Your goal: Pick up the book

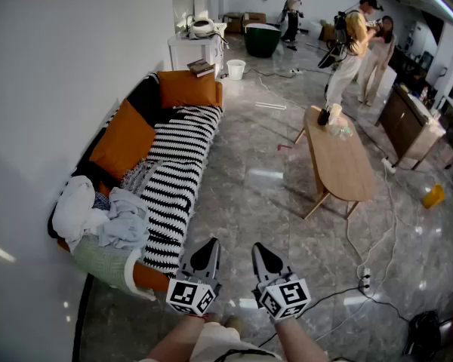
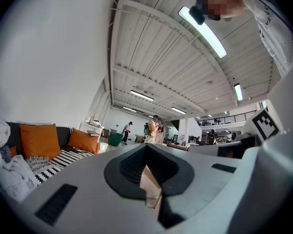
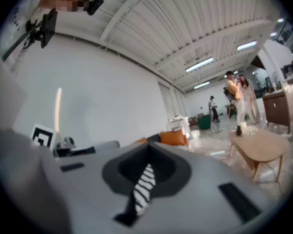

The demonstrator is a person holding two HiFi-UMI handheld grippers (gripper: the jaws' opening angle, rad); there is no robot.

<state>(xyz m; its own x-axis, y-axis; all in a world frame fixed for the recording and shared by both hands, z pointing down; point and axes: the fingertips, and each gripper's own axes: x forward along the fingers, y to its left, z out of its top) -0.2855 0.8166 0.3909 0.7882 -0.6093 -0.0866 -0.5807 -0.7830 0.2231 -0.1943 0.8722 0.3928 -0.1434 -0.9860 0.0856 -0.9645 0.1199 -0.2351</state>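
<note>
A brown book (image 1: pixel 201 68) lies at the far end of the sofa (image 1: pixel 183 173), by the white cabinet (image 1: pixel 196 50), a long way from both grippers. My left gripper (image 1: pixel 208 249) and right gripper (image 1: pixel 263 250) are held side by side at the bottom of the head view, above the grey floor, pointing level into the room. Both are shut with nothing in them. In the left gripper view the left gripper (image 2: pixel 148 150) shows only a thin slit between its jaws. The right gripper (image 3: pixel 148 149) looks the same in the right gripper view.
Orange cushions (image 1: pixel 123 139), a striped throw and a pile of laundry (image 1: pixel 98 213) cover the sofa. A wooden coffee table (image 1: pixel 340 161) stands to the right. Cables and a power strip (image 1: pixel 365 277) lie on the floor. Several people (image 1: pixel 350 45) stand at the back near a green tub (image 1: pixel 262 40).
</note>
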